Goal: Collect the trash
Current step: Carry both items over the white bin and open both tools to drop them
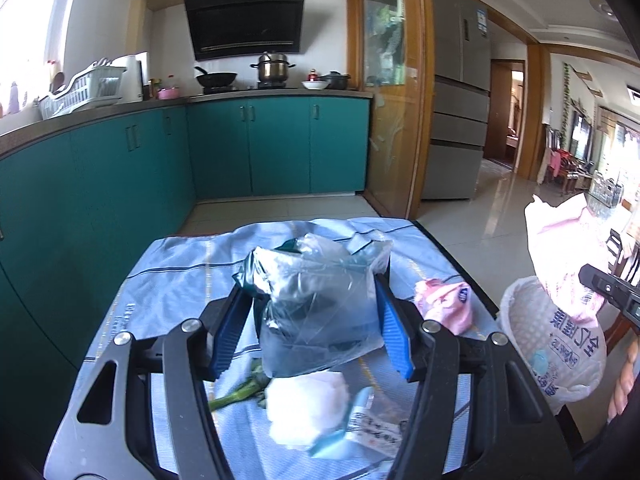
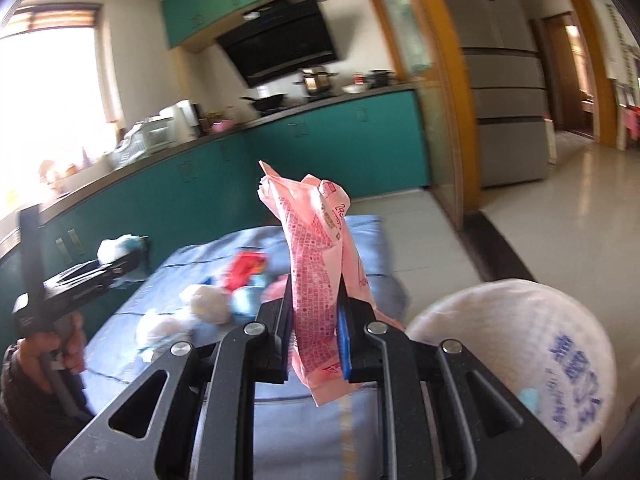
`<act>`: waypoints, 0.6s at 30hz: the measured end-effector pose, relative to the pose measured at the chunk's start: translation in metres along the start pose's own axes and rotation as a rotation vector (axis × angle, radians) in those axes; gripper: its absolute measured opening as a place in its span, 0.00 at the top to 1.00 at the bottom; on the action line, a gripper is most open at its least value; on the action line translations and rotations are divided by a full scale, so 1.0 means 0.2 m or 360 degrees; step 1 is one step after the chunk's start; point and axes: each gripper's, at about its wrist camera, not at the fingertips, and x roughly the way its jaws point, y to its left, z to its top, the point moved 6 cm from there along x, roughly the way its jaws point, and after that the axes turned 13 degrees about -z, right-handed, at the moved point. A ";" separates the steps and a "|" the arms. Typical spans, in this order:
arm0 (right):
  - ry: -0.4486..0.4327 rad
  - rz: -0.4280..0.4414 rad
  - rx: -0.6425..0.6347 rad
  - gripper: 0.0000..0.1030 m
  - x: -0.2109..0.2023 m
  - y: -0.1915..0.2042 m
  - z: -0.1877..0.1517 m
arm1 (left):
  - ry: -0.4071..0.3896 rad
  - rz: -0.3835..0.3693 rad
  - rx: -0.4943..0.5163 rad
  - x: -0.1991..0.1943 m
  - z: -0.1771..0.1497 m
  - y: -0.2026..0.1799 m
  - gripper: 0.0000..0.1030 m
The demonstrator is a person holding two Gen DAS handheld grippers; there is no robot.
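Observation:
My left gripper (image 1: 314,300) stands wide, its blue pads either side of a crumpled clear plastic bag (image 1: 316,300) held above the blue cloth (image 1: 168,280) of the table; whether the pads press it I cannot tell. Under it lie a white tissue wad (image 1: 306,408), a green stalk (image 1: 236,392) and a pink wrapper (image 1: 444,304). My right gripper (image 2: 314,312) is shut on a pink printed plastic wrapper (image 2: 316,248), held upright beside the white-lined trash bin (image 2: 520,344). That bin also shows at the right of the left wrist view (image 1: 532,320).
Several more scraps, red (image 2: 244,268), blue and white, lie on the cloth (image 2: 304,432). Teal kitchen cabinets (image 1: 276,144) and a counter with a stove stand behind. A grey fridge (image 1: 460,92) and a tiled floor are to the right.

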 end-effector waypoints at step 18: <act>0.0440 -0.0716 0.0259 0.82 0.14 -0.71 -0.29 | 0.0071 -0.0379 0.0113 0.16 -0.01 -0.63 0.41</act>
